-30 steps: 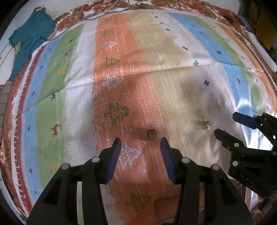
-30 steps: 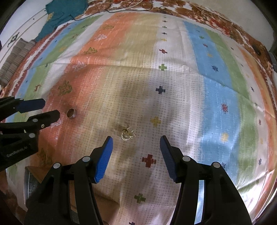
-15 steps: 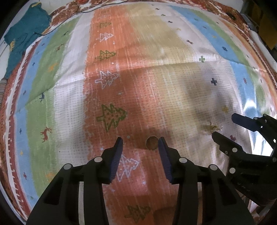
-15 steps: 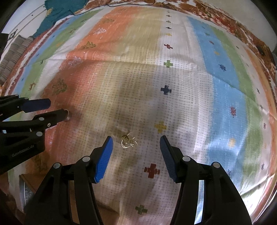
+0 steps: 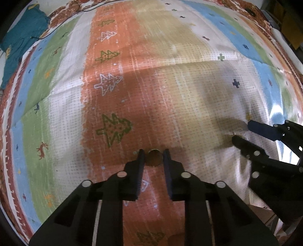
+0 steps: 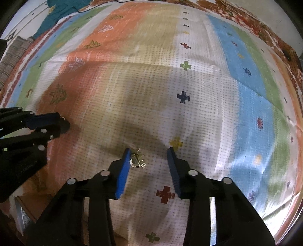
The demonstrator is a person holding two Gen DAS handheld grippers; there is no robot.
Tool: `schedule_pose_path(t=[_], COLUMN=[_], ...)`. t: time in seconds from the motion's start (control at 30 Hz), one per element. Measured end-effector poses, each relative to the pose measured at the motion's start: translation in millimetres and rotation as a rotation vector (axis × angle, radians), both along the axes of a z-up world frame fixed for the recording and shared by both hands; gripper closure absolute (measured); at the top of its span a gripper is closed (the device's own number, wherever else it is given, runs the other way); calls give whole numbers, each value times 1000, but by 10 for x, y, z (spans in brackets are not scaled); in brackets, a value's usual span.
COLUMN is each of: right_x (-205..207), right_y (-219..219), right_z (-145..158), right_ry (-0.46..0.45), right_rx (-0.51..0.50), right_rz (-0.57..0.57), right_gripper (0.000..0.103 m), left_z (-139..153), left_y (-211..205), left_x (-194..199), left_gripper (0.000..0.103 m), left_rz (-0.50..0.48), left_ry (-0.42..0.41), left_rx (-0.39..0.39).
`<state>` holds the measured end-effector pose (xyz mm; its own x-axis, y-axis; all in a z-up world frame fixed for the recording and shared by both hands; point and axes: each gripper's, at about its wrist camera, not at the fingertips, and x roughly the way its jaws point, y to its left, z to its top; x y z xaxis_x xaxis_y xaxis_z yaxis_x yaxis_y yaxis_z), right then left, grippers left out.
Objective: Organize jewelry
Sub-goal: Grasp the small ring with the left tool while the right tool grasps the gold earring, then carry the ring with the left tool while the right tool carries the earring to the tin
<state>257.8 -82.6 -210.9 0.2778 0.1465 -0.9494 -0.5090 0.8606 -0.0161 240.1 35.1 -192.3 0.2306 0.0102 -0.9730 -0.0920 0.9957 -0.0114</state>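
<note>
A small gold ring (image 5: 155,158) lies on the orange stripe of a patterned cloth (image 5: 170,85). My left gripper (image 5: 153,154) points down at it, jaws closing, and both blue pads touch the ring's sides. A tangle of thin gold earrings (image 6: 137,160) lies on the white stripe. My right gripper (image 6: 149,153) straddles it with jaws closing; the earrings sit against the left pad, with a wide gap to the right pad. In the left wrist view the right gripper (image 5: 244,132) shows at the right edge, and in the right wrist view the left gripper (image 6: 62,123) at the left.
A teal garment (image 5: 20,37) lies at the cloth's far left corner with a black cable (image 5: 81,10) running past it. A stack of striped fabric (image 6: 11,56) sits off the left edge. A brown box corner (image 6: 28,212) shows near the bottom.
Both grippers sank closer to the cloth. The left jaws narrowed from wide apart to touching the ring. The right jaws narrowed around the earrings.
</note>
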Motion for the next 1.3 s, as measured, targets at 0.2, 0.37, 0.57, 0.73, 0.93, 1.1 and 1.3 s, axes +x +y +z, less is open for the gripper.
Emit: schedule_pose_path(t=[0.2,0.37,0.57,0.73,0.93,1.1,1.3], right_x=[1,-13,-78,-168,-268,-326,-403], right_y=[10,-3,-39,-59,-149,-185,-263], right_z=[-5,17,201,331,397,484,595], right_ry=[10,10,-25,-49,-65,-82,-108], right_rx=[3,10,35,53,57,63,72], right_rz=[15,18,17,15,-1,-10,-22], right_gripper=[87,88,88,88,88,88,88], left_z=[28,134,346,502,595,682,839], left_y=[-60,-113,-151,-217,-187,-179,-175], left_x=[-29,-56,-182,-320,-363,-439,-598], left_gripper=[85,85,85,85,85,85,85], left_rz=[-10,-15,-17,-23,-22,-16,-10], left_ry=[-3,-21,-57,-93,-116,-132,-167], left_rx=[21,32,33,27,26,21,-7])
